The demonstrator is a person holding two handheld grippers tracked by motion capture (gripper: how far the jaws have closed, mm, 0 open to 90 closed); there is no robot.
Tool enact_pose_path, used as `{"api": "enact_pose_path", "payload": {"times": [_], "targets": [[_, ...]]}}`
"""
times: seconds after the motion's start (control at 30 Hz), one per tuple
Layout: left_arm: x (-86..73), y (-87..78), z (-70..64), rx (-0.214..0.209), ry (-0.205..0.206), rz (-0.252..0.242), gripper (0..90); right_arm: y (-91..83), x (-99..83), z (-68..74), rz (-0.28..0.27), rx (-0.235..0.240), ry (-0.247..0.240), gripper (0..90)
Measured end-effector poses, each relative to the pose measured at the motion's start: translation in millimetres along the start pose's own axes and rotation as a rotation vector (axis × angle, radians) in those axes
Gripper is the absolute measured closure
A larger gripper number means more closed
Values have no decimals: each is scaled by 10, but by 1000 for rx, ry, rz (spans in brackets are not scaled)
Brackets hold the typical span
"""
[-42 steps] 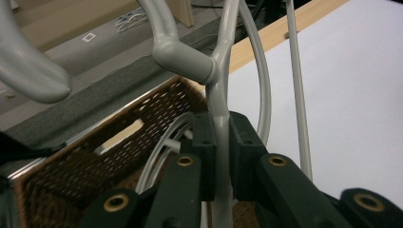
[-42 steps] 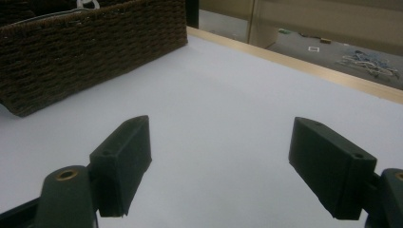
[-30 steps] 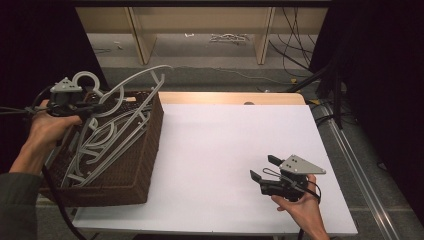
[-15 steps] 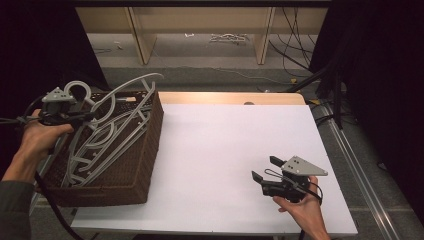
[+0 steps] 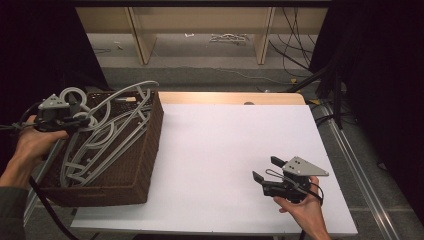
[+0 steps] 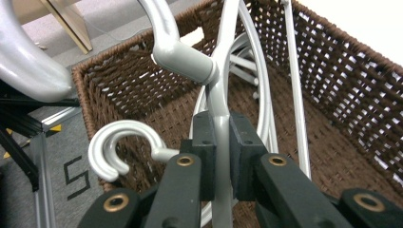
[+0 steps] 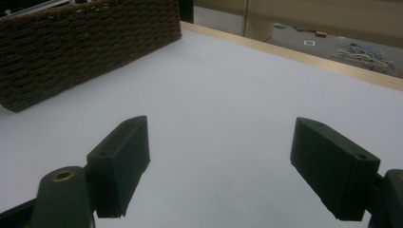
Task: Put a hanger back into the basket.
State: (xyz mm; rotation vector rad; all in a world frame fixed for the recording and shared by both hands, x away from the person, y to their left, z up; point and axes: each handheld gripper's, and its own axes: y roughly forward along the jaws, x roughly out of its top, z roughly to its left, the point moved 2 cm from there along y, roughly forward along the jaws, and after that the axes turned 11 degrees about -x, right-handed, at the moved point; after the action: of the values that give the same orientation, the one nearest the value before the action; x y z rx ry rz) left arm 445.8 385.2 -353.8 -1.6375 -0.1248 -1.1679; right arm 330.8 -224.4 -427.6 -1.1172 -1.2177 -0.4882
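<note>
left gripper [image 6: 219, 156] clamping a grey hanger [image 5: 107, 131], dragging it leftward out of the basket [image 5: 145, 165]; right gripper [image 5: 265, 170] idling open.

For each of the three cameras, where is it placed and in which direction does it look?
High view: above the person's side, looking forward and down on the table; both forearms, left gripper and right gripper show.
Left gripper view: on the left gripper, looking into the wicker basket; its jaws clamp a grey hanger.
Right gripper view: on the right gripper, facing across the table to the basket; its jaws are apart.
All three views share the basket.
</note>
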Motion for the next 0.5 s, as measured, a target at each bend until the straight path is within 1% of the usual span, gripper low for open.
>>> {"api": "enact_pose_path", "payload": {"times": [0.03,0.07,0.13,0.17,0.2,0.23,0.33,0.37,0.5], "targets": [[-14,7,4,1,1,4,828,-9,0,-3,13,-3,-2,216],[-24,12,1,1,-6,6,828,0,-2,1,2,-2,2,214],[-40,14,16,0,1,11,828,0,-3,1,1,-3,4,214],[-49,13,19,6,0,13,828,0,-3,0,1,-3,4,213],[-60,15,16,5,-13,11,828,-1,-4,1,0,0,4,213],[-69,20,22,4,-10,5,828,-5,-2,-11,-2,-10,-9,212],[-84,17,27,3,-6,28,828,-10,-3,-13,6,-13,-8,209],[-88,23,24,4,-15,22,828,-11,-3,-12,6,-11,-8,209],[-97,25,46,22,-19,41,827,-13,-3,-14,6,-11,-7,209]]}}
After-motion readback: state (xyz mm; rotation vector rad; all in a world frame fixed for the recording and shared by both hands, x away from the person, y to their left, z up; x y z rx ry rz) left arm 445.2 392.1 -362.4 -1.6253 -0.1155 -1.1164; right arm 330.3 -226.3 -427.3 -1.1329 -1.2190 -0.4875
